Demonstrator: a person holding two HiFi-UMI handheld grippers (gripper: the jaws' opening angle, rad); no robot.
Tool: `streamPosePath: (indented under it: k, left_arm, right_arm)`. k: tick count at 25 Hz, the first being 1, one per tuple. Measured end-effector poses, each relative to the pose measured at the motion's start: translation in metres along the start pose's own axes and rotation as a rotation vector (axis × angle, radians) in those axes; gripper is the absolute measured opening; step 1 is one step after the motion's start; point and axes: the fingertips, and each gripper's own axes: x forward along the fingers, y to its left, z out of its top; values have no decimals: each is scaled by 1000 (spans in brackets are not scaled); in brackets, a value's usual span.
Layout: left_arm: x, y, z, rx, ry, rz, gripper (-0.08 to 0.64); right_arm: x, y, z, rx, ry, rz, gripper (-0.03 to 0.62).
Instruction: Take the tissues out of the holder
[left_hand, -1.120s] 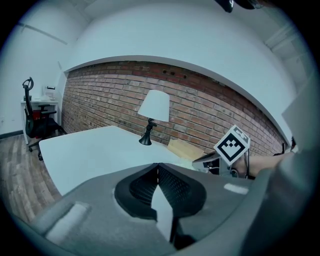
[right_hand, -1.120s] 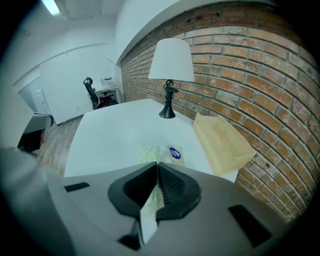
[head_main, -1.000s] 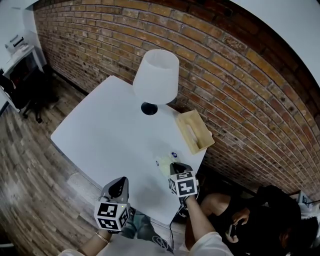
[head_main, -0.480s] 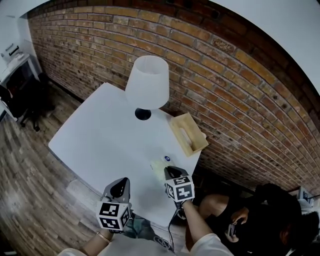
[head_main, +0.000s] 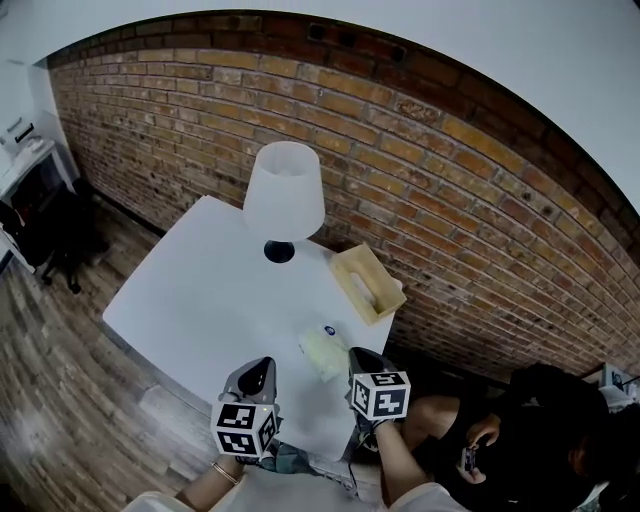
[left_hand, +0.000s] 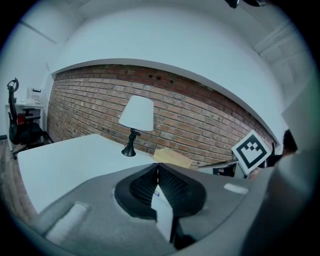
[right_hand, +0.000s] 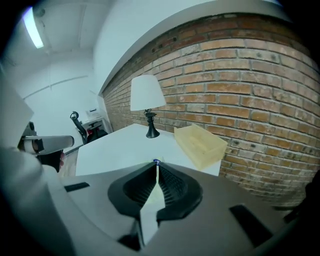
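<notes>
Head view: the tissue pack (head_main: 323, 353) is noted on the table (head_main: 200, 290), outside the holder (head_main: 367, 283), beside the nearer right gripper (head_main: 358, 356).
Left gripper view: the left gripper (left_hand: 158, 168) is pressed together, nothing held.
Right gripper view: jaws are likewise closed and empty, with the pack just ahead.

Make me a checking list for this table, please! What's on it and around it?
surface: white table by the brick wall.
job's things: wooden holder at the table's wall-side edge; pale tissue pack on the table, outside the holder, just ahead of the right tool.
clutter: lamp with a white shade.
grippers: left tool shut, empty; right tool shut, cannot tell if it pinches the pack.
cables: nothing seen on the table.
surroundings: wooden floor, office chair, person in dark clothes.
</notes>
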Motion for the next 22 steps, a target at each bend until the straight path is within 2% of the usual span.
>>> streamPosePath:
  k: [4,10,22]
  left_arm:
    - [7,-8,10,24,-17,-30,9]
    - [18,-24,13,39,-28,-68,9]
    - [19,-36,15,93,-8,-102,9]
  right_arm:
    - [-29,-7,-1,75,-63,-63,15]
    - [-67,-22,-9,137,-132,-146,8]
    - [-80,-22,-16,181,-146,-196,6]
